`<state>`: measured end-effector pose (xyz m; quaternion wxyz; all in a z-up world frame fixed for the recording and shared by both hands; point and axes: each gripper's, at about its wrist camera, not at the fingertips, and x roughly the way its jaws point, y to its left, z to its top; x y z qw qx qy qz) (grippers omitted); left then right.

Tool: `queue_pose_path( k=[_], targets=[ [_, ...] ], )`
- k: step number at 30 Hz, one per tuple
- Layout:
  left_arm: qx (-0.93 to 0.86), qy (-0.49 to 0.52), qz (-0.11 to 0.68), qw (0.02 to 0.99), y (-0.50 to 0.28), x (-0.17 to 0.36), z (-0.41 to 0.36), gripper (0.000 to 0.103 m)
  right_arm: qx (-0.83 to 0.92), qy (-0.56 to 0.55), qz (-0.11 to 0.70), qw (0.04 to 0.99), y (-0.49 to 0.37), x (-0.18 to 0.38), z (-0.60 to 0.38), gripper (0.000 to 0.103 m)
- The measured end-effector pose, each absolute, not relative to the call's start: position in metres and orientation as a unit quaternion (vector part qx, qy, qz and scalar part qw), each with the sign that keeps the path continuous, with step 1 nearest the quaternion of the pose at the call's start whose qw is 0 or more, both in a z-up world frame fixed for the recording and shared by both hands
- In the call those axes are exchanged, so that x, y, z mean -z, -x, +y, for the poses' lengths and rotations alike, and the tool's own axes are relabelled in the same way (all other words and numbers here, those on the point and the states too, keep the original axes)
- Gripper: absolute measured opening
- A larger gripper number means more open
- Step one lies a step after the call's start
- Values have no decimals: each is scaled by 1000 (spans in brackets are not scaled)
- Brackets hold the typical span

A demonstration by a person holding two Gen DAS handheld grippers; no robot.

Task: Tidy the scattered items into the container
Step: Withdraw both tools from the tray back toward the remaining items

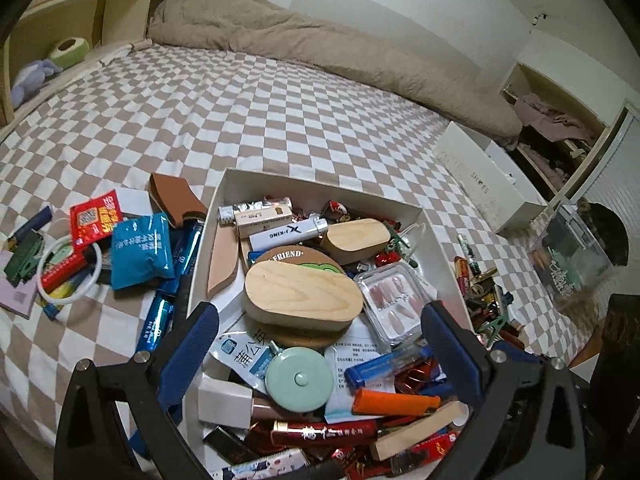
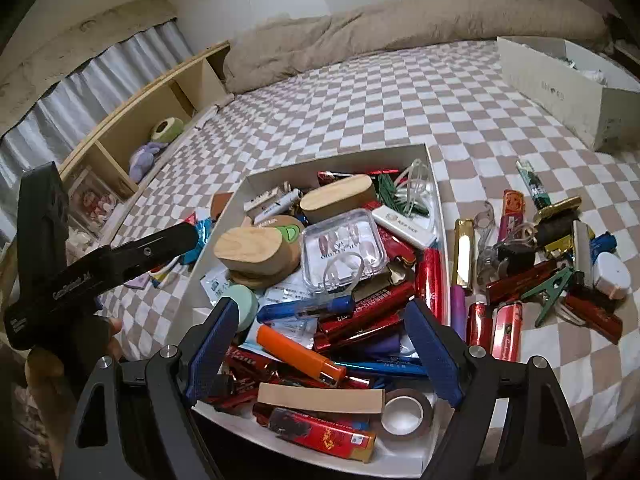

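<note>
A white cardboard box [image 1: 224, 192] on the checkered bed is piled with small items: wooden oval blocks [image 1: 302, 294], lighters, a clear nail case [image 1: 394, 300], a mint round case [image 1: 300, 378]. It also shows in the right wrist view [image 2: 434, 184]. My left gripper [image 1: 320, 340] is open and empty above the box's near end. My right gripper [image 2: 324, 344] is open and empty over the box, above an orange lighter [image 2: 300, 354]. Scattered items lie left of the box, such as a blue packet [image 1: 140, 250] and a white ring [image 1: 70, 276]. More lie right of it, such as red lighters [image 2: 506, 330] and a green clip [image 2: 554, 290].
A beige duvet [image 1: 320, 44] lies along the far side of the bed. A long white box [image 2: 568, 88] sits at the right. A wooden headboard shelf [image 2: 132, 120] holds plush toys. A clear container [image 1: 568, 256] stands off the bed's right edge.
</note>
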<state>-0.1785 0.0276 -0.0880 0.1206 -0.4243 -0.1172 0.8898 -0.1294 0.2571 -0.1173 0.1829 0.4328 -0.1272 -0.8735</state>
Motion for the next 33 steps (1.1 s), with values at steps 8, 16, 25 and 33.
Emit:
queue_pose_path(
  k=[8,16,25,33],
  targets=[
    [-901,402,-107,122,159,67,26,102,883,-413,-130,183,114,100,258,86],
    [-910,382,-100,124,136,47,24,102,892,-392,-129,183,98,82,262,86],
    [-918,366,-92,126,112,33,23,102,902,-372,-128,178,81,68,265,86],
    [-921,356,-96,123,94,29,16,103,918,-351,-91,161,63,56,261,86]
  ],
)
